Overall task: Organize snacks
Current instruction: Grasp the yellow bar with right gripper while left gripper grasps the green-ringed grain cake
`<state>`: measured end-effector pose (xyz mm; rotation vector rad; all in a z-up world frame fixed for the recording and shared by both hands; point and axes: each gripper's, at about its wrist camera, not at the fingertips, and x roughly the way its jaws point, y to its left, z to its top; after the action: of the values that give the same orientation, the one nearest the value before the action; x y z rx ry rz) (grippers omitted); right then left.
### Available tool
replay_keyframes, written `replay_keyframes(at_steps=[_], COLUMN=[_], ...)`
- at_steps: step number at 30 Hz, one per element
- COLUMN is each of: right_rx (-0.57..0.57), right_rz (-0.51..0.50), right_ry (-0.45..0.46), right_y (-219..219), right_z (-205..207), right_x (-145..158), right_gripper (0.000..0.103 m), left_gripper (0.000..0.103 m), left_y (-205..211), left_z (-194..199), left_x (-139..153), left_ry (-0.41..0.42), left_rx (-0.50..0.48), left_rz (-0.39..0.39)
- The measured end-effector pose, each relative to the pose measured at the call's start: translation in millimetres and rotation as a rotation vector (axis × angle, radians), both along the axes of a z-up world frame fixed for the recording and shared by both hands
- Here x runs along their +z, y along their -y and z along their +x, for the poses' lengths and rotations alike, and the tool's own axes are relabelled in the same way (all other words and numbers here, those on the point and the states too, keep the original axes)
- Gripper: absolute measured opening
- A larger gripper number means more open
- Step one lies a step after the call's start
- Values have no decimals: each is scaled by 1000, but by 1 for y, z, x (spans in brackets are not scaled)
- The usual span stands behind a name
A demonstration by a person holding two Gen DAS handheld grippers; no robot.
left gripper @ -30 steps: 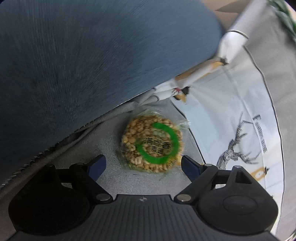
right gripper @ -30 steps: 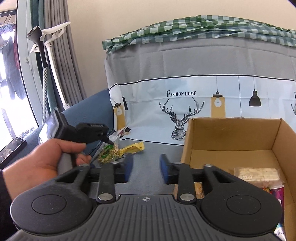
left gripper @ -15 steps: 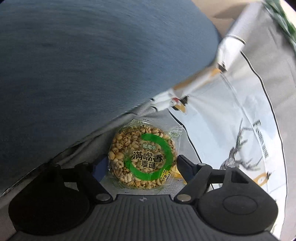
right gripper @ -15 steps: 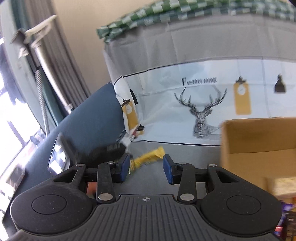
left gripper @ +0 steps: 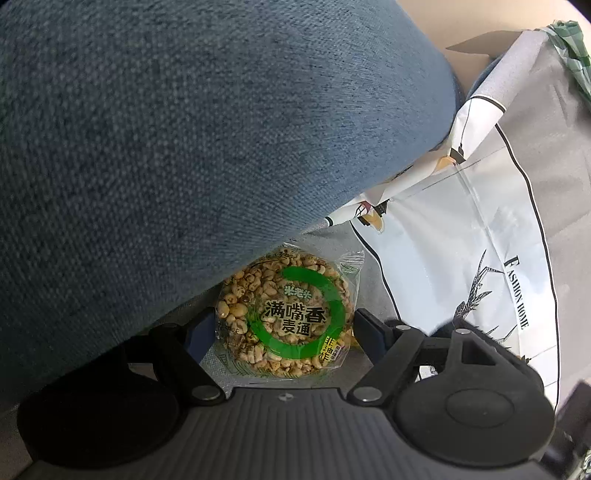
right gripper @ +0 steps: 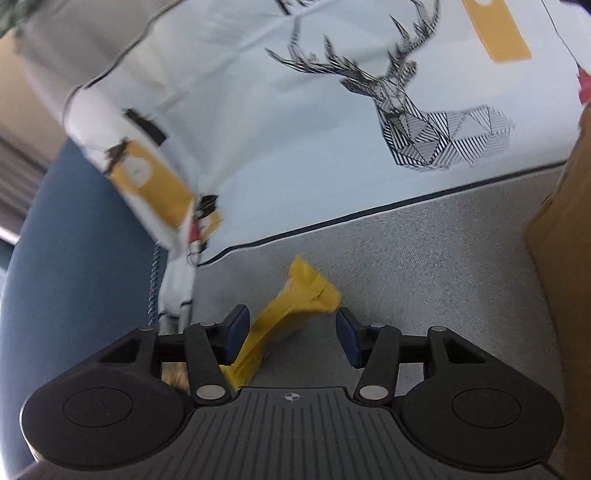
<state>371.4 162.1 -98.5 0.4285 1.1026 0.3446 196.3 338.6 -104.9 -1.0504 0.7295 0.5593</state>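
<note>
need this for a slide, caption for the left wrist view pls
Left gripper open around a round puffed-grain snack pack beside a blue cushion.

- A blue woven-fabric sofa armrest (left gripper: 192,147) fills ten o'clock.
- A grey-and-white cloth cover printed with a geometric deer (right gripper: 424,122) spreads at one o'clock.
- A beige wall (left gripper: 443,22) shows at twelve.

Snack packet (left gripper: 286,317) glossy clear plastic; armrest (left gripper: 184,147) coarse woven cloth; box (right gripper: 565,258) matt cardboard.
</note>
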Motion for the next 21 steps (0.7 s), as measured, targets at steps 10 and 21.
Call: replay_keyframes(at_steps=[10, 21], right_rx=[66, 296], right_rz=[-115, -179], right_ry=[136, 302], right_y=[-5, 54], right_z=[-9, -116], right_x=[3, 71], right_gripper=[8, 8], left_gripper=[83, 83], left_y=[-3, 15], left_z=[15, 18], left_x=[-1, 1], left_ry=[-26, -95], left_rx=[7, -141], left_rz=[-14, 59])
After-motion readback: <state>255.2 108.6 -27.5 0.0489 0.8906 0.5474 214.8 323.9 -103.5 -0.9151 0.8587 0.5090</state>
